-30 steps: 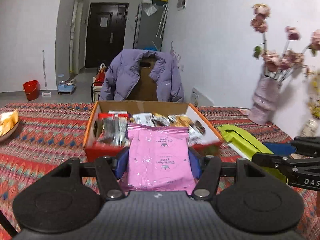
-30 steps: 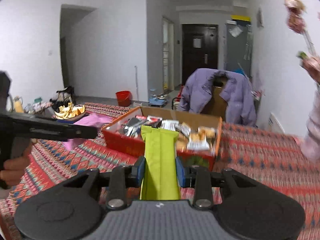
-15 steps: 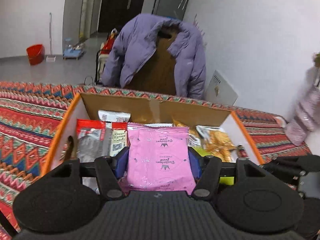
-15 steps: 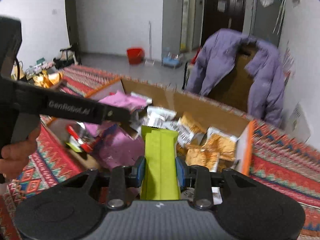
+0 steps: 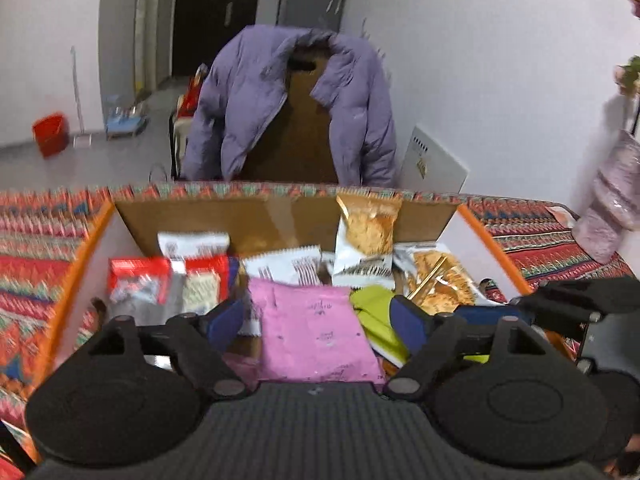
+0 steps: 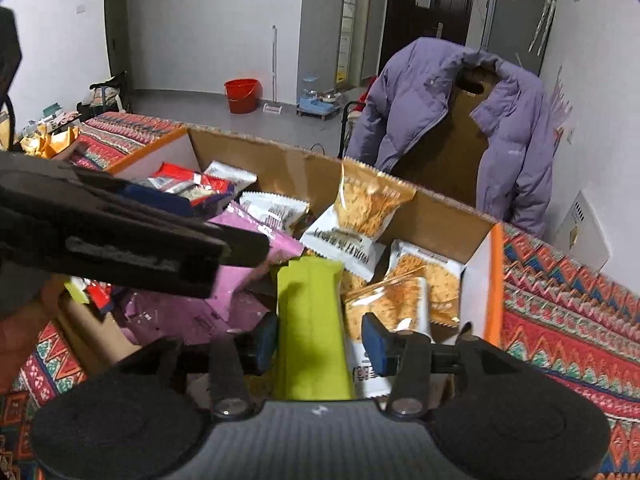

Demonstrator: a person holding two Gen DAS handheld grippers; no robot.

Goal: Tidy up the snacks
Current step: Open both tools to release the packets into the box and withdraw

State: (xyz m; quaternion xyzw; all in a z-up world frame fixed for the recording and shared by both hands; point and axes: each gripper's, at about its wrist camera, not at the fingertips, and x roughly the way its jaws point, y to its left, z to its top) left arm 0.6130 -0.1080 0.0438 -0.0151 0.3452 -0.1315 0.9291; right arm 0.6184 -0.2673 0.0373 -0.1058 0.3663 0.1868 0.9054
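The pink packet [image 5: 316, 336] has its near end hidden under the left hand-held gripper [image 5: 318, 316] body, and its print is too blurred to read. In the right wrist view that gripper's arm covers the box [image 6: 436, 220] contents at 9 o'clock, and the lettering on the arm is smeared. The green packet [image 6: 310, 328] is cut off below by the right hand-held gripper [image 6: 320, 338]. The vase [image 5: 612, 208] at 3 o'clock runs off the edge. The surface [image 5: 36, 240] pattern at 9 o'clock is blurred.
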